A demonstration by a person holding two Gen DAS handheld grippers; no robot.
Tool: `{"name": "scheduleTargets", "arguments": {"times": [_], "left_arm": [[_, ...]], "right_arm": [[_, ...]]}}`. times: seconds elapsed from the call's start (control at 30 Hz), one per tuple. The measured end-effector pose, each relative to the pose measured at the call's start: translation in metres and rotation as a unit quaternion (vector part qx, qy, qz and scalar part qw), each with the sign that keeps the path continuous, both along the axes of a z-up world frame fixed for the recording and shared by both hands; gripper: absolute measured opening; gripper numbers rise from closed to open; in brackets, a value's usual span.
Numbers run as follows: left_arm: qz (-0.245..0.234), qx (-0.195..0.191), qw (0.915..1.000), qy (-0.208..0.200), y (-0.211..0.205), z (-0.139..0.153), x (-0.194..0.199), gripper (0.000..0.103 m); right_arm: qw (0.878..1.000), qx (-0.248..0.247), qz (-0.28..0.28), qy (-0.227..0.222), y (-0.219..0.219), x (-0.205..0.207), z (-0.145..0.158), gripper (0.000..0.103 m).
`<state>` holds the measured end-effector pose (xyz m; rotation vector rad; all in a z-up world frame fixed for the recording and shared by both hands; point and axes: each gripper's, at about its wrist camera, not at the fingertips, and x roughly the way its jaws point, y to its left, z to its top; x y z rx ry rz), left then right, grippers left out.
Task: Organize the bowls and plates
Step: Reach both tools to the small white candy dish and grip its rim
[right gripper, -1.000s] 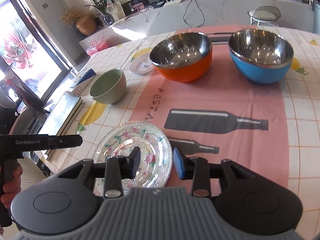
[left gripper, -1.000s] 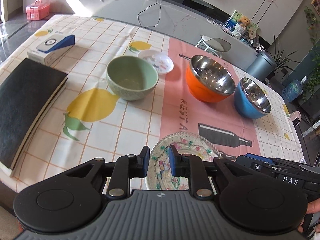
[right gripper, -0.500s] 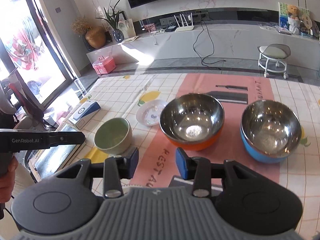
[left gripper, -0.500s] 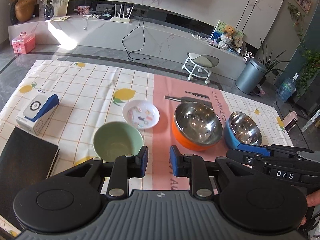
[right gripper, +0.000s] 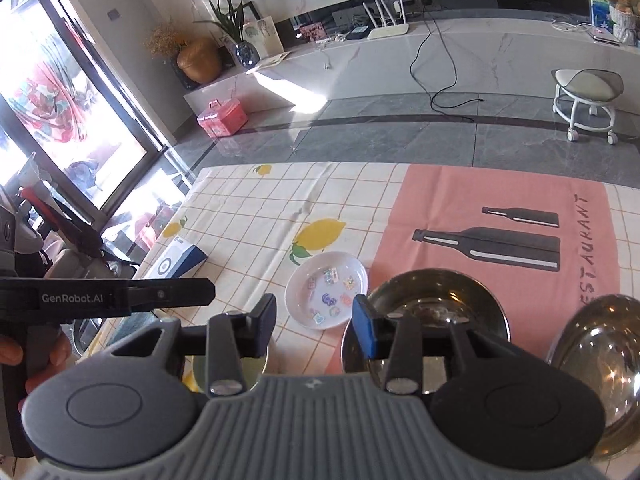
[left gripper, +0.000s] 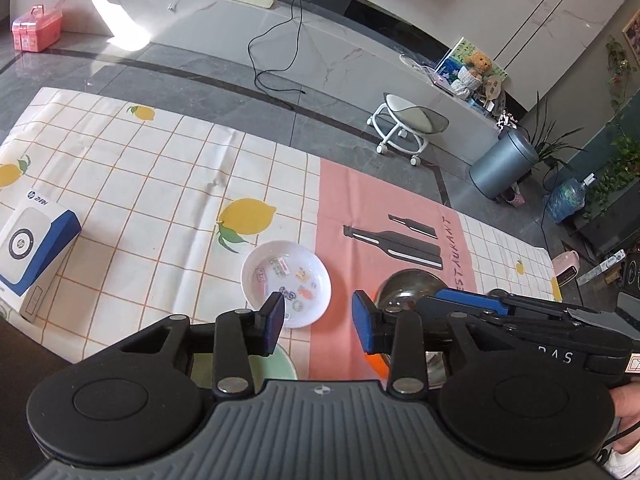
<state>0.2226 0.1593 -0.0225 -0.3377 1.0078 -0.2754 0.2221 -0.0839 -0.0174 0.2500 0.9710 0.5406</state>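
Observation:
A small white plate with stickers (left gripper: 286, 282) lies on the tablecloth just beyond my left gripper (left gripper: 318, 322), which is open and empty. The plate also shows in the right wrist view (right gripper: 326, 290), ahead of my right gripper (right gripper: 314, 322), open and empty. The green bowl (left gripper: 240, 364) sits under the left gripper's left finger, mostly hidden; a sliver shows in the right view (right gripper: 250, 368). The orange steel bowl (right gripper: 428, 312) is under my right gripper's right finger. The blue steel bowl (right gripper: 596, 364) is at the far right. The right gripper's body crosses the left view (left gripper: 520, 320).
A white and blue box (left gripper: 28, 244) lies at the table's left edge, also in the right view (right gripper: 180, 262). The table's far edge (left gripper: 280, 142) drops to a grey floor with a white stool (left gripper: 408, 124).
Both cameras have tilted and moved forward. The floral glass plate dropped out of view, the bowls slid under the grippers, and the small white plate now sits right ahead. Both grippers stay open.

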Motion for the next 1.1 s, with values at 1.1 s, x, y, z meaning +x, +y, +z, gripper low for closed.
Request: {"name": "scheduleTargets", "arguments": {"times": [1.1], "left_arm": [[0.039, 0.003, 0.9866, 0.158, 0.017, -0.108, 0.084, 0.010]], "right_arm": [[0.980, -0.103, 0.061, 0.157, 0.060, 0.124, -0.109, 0.006]]}}
